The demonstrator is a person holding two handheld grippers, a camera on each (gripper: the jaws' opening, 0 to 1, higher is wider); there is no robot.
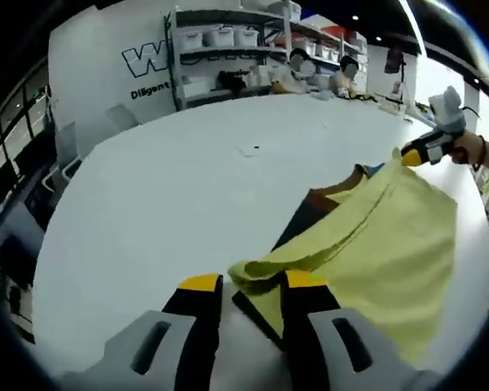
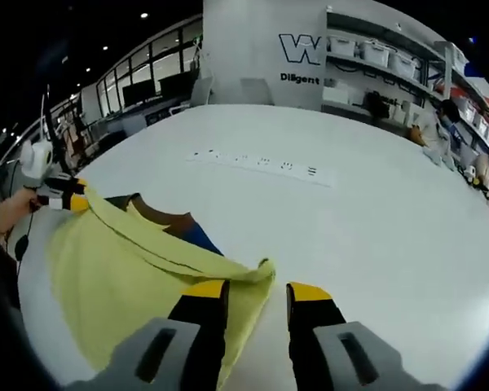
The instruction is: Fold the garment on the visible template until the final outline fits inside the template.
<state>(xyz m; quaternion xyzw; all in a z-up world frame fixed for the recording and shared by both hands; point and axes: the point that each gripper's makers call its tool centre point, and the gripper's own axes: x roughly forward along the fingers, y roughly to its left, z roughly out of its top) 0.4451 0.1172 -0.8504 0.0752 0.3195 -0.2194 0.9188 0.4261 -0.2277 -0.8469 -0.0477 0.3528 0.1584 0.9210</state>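
Two grippers work one yellow garment (image 1: 375, 244) on a white table (image 1: 179, 204). Left gripper view, near field: the left gripper (image 1: 253, 285) rises from the bottom edge, its black, yellow-tipped jaws parted, with a bunched corner of the garment lying between and just over the tips; whether the jaws pinch the cloth cannot be told. Beneath the garment lies a dark template (image 1: 306, 220), its edge showing along the cloth's left side, with brown and blue patches at the far end. Middle field: the garment stretches up and away to the right gripper (image 1: 414, 155), which holds its far corner, a hand (image 1: 471, 147) behind it. Far field: shelving (image 1: 228, 49) with white bins against a wall with lettering, and seated people at a bench.

Right gripper view, near field: the right gripper (image 2: 257, 293) shows parted jaws, a garment corner (image 2: 244, 277) at the left tip; grip cannot be told here. Middle field: the garment (image 2: 114, 269) spreads leftward over the template (image 2: 175, 224) to the left gripper (image 2: 69, 202), closed on its far corner. Farther off, a white strip (image 2: 261, 165) lies on the table (image 2: 375, 236). Far field: wall, shelves (image 2: 391, 57), windows
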